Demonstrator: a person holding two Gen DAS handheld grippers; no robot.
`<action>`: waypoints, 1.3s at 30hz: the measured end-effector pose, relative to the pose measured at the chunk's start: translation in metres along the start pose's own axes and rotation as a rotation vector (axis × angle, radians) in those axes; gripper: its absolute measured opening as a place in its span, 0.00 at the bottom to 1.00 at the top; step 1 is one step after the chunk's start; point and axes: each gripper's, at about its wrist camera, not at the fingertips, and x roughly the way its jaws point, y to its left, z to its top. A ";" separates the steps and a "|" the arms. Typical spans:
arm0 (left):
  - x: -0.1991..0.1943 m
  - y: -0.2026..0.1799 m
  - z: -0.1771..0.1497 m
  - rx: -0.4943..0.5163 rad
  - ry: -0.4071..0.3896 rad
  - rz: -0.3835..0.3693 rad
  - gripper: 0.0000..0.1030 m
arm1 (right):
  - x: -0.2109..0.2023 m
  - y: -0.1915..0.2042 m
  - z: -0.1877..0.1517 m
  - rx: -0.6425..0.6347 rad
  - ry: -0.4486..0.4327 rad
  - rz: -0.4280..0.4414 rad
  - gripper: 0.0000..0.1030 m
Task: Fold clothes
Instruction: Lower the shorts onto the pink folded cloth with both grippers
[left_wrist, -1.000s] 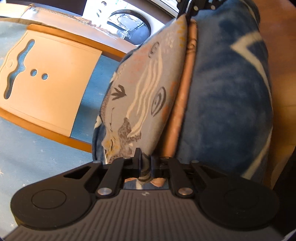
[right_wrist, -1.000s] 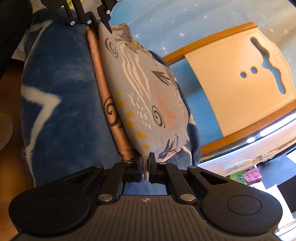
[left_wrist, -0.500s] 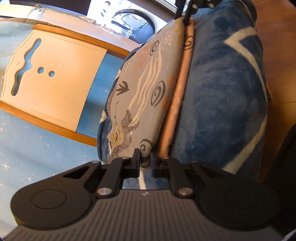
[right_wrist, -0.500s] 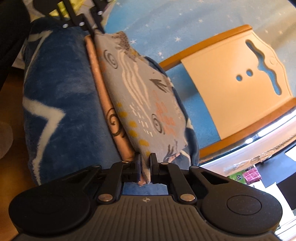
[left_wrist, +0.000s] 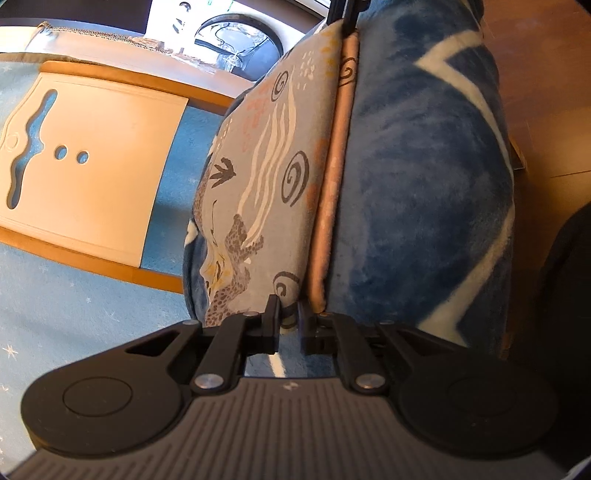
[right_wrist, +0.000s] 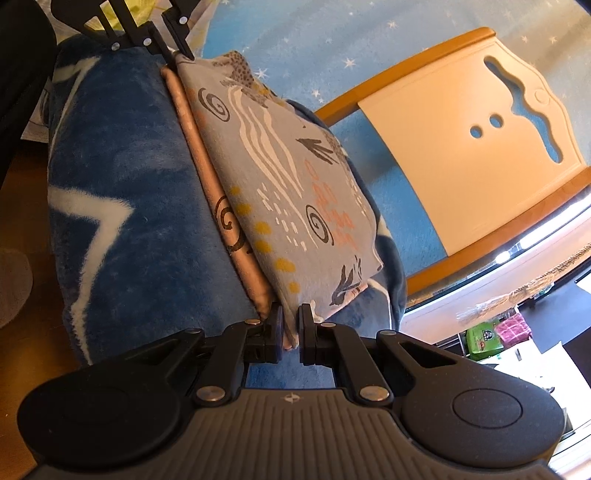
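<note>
A grey patterned garment (left_wrist: 273, 177) with swirls and a peach lining hangs folded between both grippers, draped over a blue blanket (left_wrist: 424, 177) with white stars. My left gripper (left_wrist: 289, 319) is shut on one bottom corner of the garment. In the right wrist view the same garment (right_wrist: 291, 192) stretches away from me, and my right gripper (right_wrist: 290, 325) is shut on its near corner. The other gripper (right_wrist: 173, 48) shows at the far end, pinching the opposite corner. The blue blanket (right_wrist: 122, 192) lies under it.
A cream headboard with an orange wooden frame (left_wrist: 92, 173) stands to the left over a light blue starred carpet (left_wrist: 74, 317). A round dark appliance door (left_wrist: 240, 37) sits behind. Wooden floor (left_wrist: 535, 92) runs on the right. A low shelf with clutter (right_wrist: 498, 332) is at the right.
Both grippers have kept their hold on the garment and shifted slightly; the garment has drawn tauter and straighter between them, and the headboard has slid sideways in both views.
</note>
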 end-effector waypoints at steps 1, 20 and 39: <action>-0.001 0.002 -0.002 -0.015 0.003 -0.002 0.08 | -0.001 -0.001 -0.001 0.008 0.003 0.002 0.04; 0.000 0.069 0.000 -0.575 -0.036 -0.061 0.09 | -0.004 -0.060 0.016 0.613 -0.058 0.137 0.08; 0.009 0.052 -0.005 -0.610 0.063 -0.131 0.01 | 0.007 -0.050 -0.007 0.768 0.014 0.206 0.15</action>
